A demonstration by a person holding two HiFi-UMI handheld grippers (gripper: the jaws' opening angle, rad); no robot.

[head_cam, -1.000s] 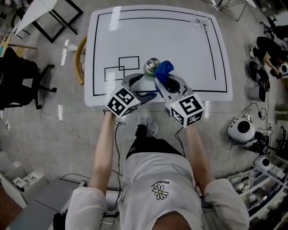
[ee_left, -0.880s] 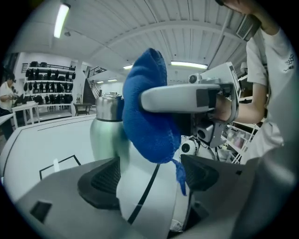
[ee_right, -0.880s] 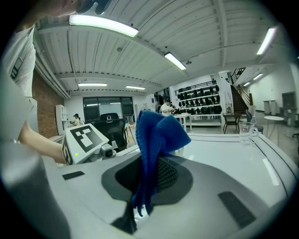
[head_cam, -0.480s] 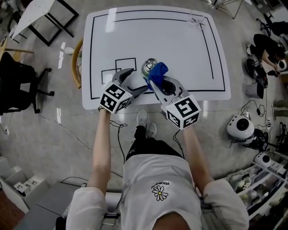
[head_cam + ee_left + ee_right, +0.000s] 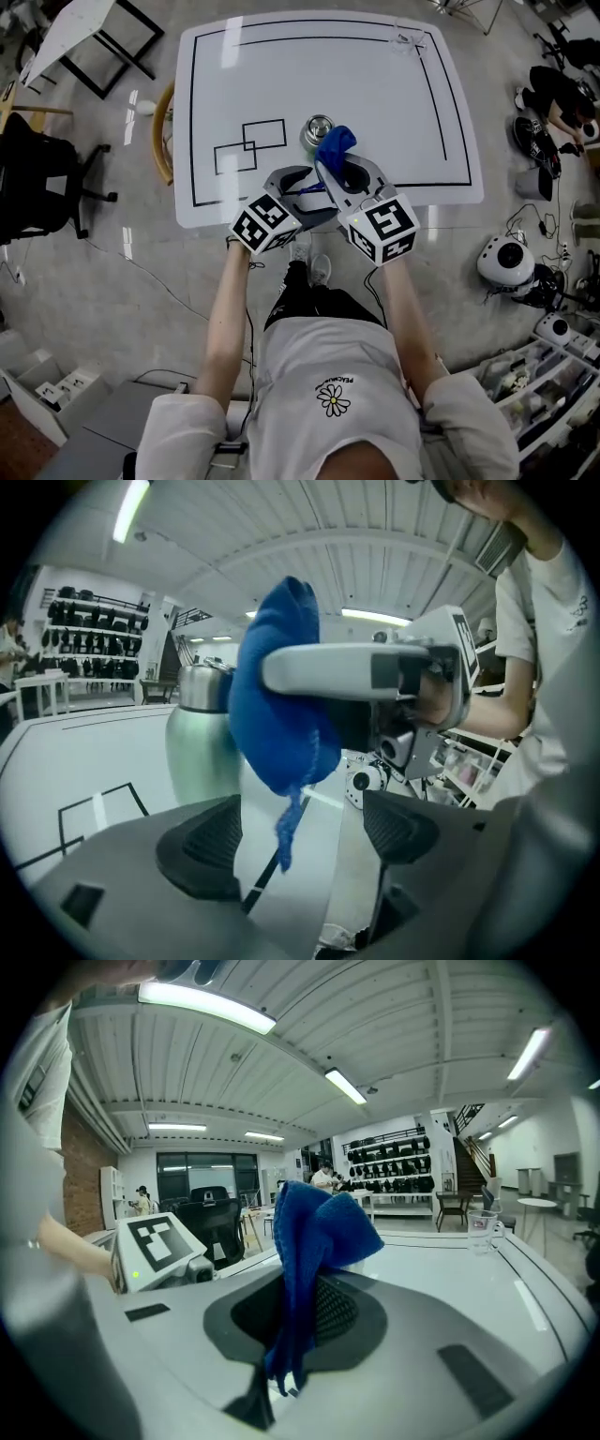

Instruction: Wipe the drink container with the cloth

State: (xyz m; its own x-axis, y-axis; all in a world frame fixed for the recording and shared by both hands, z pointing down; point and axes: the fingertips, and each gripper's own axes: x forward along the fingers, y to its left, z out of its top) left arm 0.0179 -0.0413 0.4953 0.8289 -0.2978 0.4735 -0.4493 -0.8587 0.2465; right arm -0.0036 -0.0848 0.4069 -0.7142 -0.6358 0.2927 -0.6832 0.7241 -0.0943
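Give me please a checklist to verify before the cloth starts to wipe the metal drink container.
1. Grip: the right tongs hold the blue cloth: ok, shut on it.
2. Stance: the drink container is upright on the table: ok.
3. Support: the left tongs steady the container: not ok; open, nothing gripped, the container stands beyond them.
4. Contact: the cloth touches the container: cannot tell; they are close in the head view.

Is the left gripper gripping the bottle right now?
No, the left gripper has its jaws apart, with the bottle standing beyond them, ungripped.
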